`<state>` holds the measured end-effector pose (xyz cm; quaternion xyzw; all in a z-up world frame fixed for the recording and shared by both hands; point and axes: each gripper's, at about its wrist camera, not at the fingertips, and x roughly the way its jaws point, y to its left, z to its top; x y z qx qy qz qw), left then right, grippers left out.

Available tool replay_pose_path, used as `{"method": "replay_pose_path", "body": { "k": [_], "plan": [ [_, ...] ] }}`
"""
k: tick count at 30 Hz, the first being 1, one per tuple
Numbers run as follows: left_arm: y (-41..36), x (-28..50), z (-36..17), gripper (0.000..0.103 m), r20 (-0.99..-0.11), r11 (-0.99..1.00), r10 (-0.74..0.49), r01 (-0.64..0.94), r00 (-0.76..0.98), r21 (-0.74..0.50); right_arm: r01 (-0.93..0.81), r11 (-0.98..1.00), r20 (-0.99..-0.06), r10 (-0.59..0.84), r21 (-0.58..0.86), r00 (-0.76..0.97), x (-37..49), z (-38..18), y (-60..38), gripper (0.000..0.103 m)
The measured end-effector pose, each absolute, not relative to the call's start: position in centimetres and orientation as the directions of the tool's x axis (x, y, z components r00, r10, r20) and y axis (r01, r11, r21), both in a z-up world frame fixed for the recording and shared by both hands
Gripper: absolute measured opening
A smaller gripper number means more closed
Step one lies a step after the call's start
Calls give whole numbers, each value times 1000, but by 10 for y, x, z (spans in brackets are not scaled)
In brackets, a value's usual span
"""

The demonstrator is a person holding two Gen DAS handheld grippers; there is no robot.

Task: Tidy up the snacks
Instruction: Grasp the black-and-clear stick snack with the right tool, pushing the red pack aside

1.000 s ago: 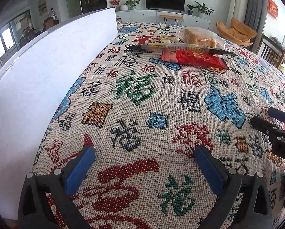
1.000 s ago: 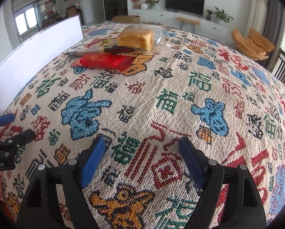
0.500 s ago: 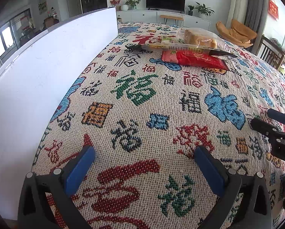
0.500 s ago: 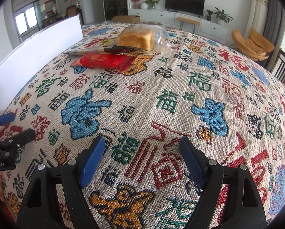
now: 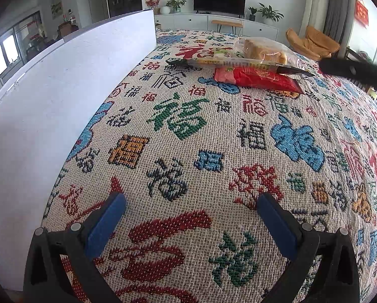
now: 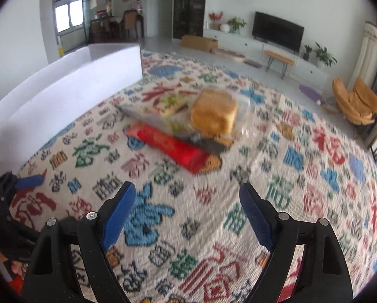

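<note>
Living-room furniture, a TV and plants sit behind a cloth [image 5: 188,131] woven with coloured characters, which carries everything. Along its left edge stands a white box [image 5: 69,85], probably where the snacks belong.

3 snacks lie bunched toward the far edge: a bread bag [image 6: 214,112], a long clear pack [image 5: 238,63] and a red pack [image 6: 170,146]. The clear pack overlaps the red one, and the bread sits behind both, so the red pack looks easiest to take first. In the right wrist view its long axis runs diagonally, the far end towards the box and the near end towards the right gripper [image 6: 185,212].

That gripper's jaws have just been opening; they stand wide with nothing between them. The left gripper [image 5: 191,217] hangs wide and empty near the box.
</note>
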<state>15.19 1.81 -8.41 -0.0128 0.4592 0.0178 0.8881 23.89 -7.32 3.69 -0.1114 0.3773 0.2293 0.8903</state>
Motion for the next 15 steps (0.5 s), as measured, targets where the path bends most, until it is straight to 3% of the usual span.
{"method": "replay_pose_path", "body": {
  "k": [4, 10, 12, 14, 15],
  "plan": [
    [18, 152, -84, 103, -816, 999, 19, -42, 578, -7, -542, 841, -782, 342, 7, 521, 309, 46, -43, 87],
    [18, 152, -84, 103, -816, 999, 20, -44, 578, -6, -481, 868, -895, 308, 126, 323, 354, -9, -31, 85],
    [18, 152, -84, 103, -816, 999, 21, -44, 578, -6, -490, 827, -892, 410, 277, 187, 344, -20, -30, 81],
    [18, 152, -84, 103, -816, 999, 21, -45, 578, -6, -513, 684, -821, 567, 519, -75, 321, -24, -22, 72],
    [18, 153, -84, 103, -816, 999, 21, -46, 578, -6, -554, 629, -805, 578, 545, -135, 305, -18, -17, 69]
  ]
}}
